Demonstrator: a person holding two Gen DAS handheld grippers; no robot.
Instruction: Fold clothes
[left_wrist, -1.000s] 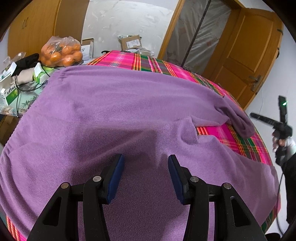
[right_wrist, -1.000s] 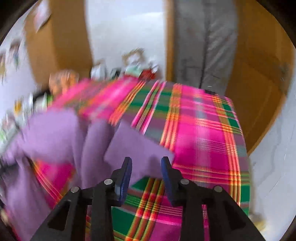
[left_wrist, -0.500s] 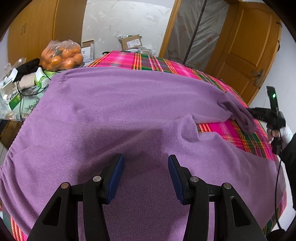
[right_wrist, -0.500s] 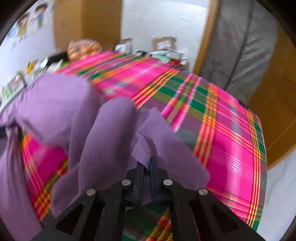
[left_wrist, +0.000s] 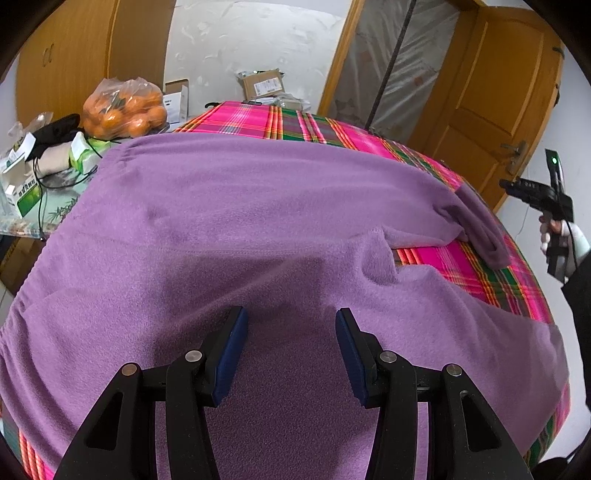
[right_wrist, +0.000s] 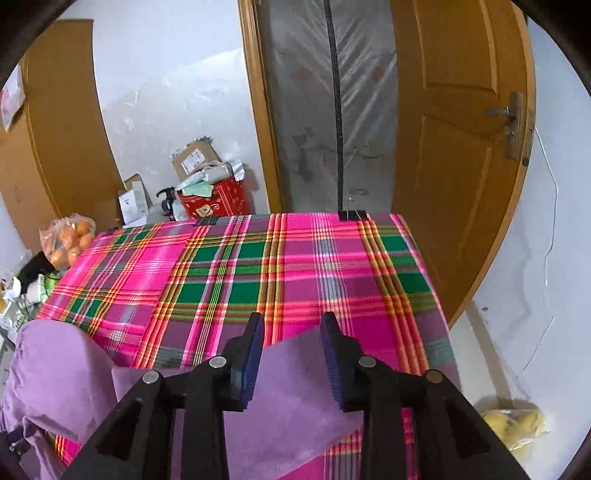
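A: Two grippers over the purple garment (left_wrist: 229, 221) on the plaid table (right_wrist: 280, 266) — what changed?

B: Right gripper (right_wrist: 291, 354) clamped its far-right end, then was opening, cloth under it. Left gripper (left_wrist: 291, 350) stayed apart, so that end lay released

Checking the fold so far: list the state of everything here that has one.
Purple fleece garment: spread flat on the table, far sleeve end doubled back.
Left tongs: open, empty, above the garment.
Right tongs: opening, empty, above the sleeve end.
Wooden door: open.

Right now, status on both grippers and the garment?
Left gripper open above purple garment. Right gripper opening, cloth below, unpinched. Nothing obstructing.
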